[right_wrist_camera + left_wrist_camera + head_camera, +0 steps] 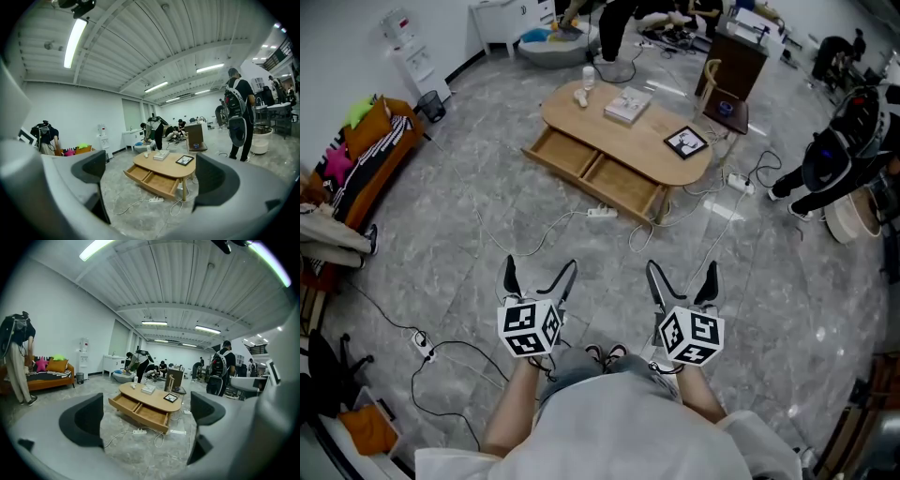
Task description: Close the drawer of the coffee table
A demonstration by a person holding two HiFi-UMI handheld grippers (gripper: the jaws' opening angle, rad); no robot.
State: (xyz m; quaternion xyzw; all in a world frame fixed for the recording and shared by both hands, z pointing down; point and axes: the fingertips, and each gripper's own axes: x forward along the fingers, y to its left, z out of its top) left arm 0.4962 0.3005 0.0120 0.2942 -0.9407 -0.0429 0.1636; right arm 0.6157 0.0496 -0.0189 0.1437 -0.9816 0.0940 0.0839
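Drawer [598,174] is standing pulled well out of the front of the bench [652,141], on the side facing the person. The bench is sitting out on the open floor [469,253], well apart from both grippers.

The drawer is showing two compartments side by side. Whether this is one divided drawer or two, I cannot tell. Left compartment [560,152] and right compartment [625,185] are both showing bare wood bottoms, so they are reading as empty from here.

Step in hand, as a judgement: the approach. Closing is not yet begun, and nothing is touching the drawer front.

Left gripper [541,267] and right gripper [682,270] are hanging side by side in front of the person, aiming toward the bench. Their fingers [89,420] [91,169] are gaping fully apart, holding nothing, with only the distant bench showing between them.

Next move, as a judgement:
- It is calling for walking up to the bench.
- It is also calling for lowering the grippers to the drawer front.
- The push should go straight in and evenly across the width, so a wide front is not skewing.

A power strip [602,213] with its cable [534,234] is lying on the floor just beside the drawer front, so footing needs watching there.

A book [628,105] and a picture frame [685,142] are resting on the bench top. They are clear of the drawer.
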